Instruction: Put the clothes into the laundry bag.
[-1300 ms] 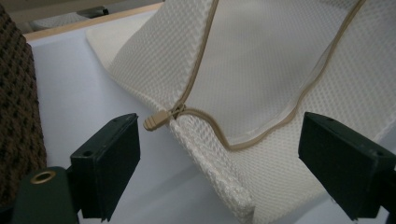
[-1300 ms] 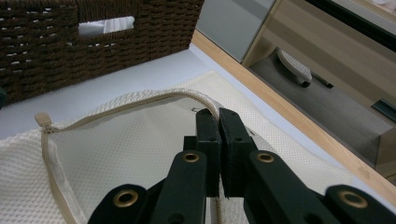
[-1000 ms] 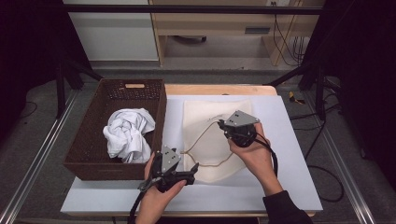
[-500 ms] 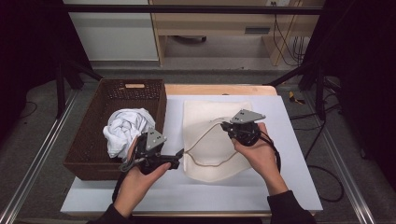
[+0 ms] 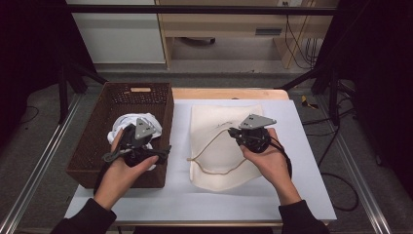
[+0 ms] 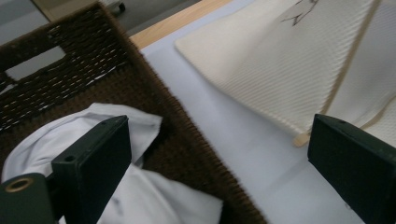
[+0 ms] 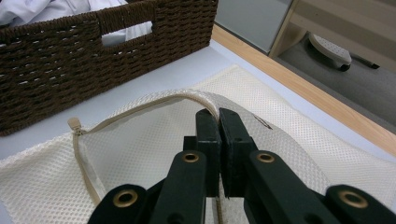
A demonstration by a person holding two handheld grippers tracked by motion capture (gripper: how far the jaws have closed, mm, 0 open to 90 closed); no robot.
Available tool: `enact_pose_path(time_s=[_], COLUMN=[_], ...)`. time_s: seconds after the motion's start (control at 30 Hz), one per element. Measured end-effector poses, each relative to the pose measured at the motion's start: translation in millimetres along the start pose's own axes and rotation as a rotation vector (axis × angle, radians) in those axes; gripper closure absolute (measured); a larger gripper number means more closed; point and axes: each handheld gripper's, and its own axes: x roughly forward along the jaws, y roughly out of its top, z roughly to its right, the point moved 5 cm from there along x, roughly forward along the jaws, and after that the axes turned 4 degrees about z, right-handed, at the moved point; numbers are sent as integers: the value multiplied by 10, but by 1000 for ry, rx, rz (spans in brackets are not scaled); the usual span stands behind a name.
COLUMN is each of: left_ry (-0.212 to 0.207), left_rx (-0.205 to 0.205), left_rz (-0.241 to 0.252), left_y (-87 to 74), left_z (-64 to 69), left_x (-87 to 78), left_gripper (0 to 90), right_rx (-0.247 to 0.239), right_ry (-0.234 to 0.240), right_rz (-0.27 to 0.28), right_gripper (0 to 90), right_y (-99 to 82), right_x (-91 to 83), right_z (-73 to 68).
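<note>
Mesh laundry bag [image 5: 221, 141]: cream, flat, zipper edge pinched by right hand-held gripper [image 7: 218, 122]; left hand-held gripper [image 6: 219, 154] spread.

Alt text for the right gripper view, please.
The right gripper, jaws shut, pinches the zipper edge of a cream mesh bag and lifts it off the table. A brown wicker basket holding white cloth stands behind.

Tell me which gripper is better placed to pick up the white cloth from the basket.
Left. The left gripper hangs open over the white cloth in the basket, while the right gripper is shut on the mesh bag's zipper edge.
</note>
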Motion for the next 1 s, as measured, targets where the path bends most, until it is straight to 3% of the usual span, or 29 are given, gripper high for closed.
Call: enact_pose_path(time_s=[0.1, 0.13, 0.2, 0.3, 0.33, 0.53, 0.6, 0.63, 0.67, 0.73, 0.87, 0.93, 1.0], left_ry=[46, 81, 100, 99, 76, 114, 114, 108, 108, 64, 50, 61, 87], left_rx=[-33, -57, -120, -169, -237, -237, -279, -281, -281, -297, -307, -324, -294], left_rz=[-24, -42, -50, -69, -83, -158, -187, -202, -202, -248, -246, -241, -258], left_y=[-20, -39, -73, -128, -183, -312, -398, -430, -430, -506, -532, -556, -615], left_z=[-271, -470, -658, -812, -918, -1146, -1278, -1308, -1308, -1342, -1359, -1378, -1407], left_x=[-44, -75, -96, -79, -13, 246, 428, 486, 486, 635, 746, 808, 883], left_gripper=[63, 60, 59, 56, 55, 53, 54, 54, 54, 58, 58, 46, 44], right_rx=[-12, -16, -20, -27, -27, -25, -25, -25, -25, -29, -38, -41, -42], right_ry=[-3, -3, -1, -1, -1, 0, 0, 0, 0, 2, 10, 12, 11], right_rz=[-11, -7, -3, -6, -8, -10, -11, -11, -11, -11, -16, -18, -18], right_gripper=[877, 877, 876, 876, 876, 874, 873, 873, 873, 872, 871, 870, 870], right_y=[12, 26, 42, 43, 41, 20, 21, 21, 21, 25, 21, 17, 15], right_x=[4, 1, -3, 1, 4, 9, 1, -1, -1, 1, 8, 13, 9], right_z=[-15, -21, -39, -57, -60, -46, -40, -39, -39, -46, -63, -66, -57])
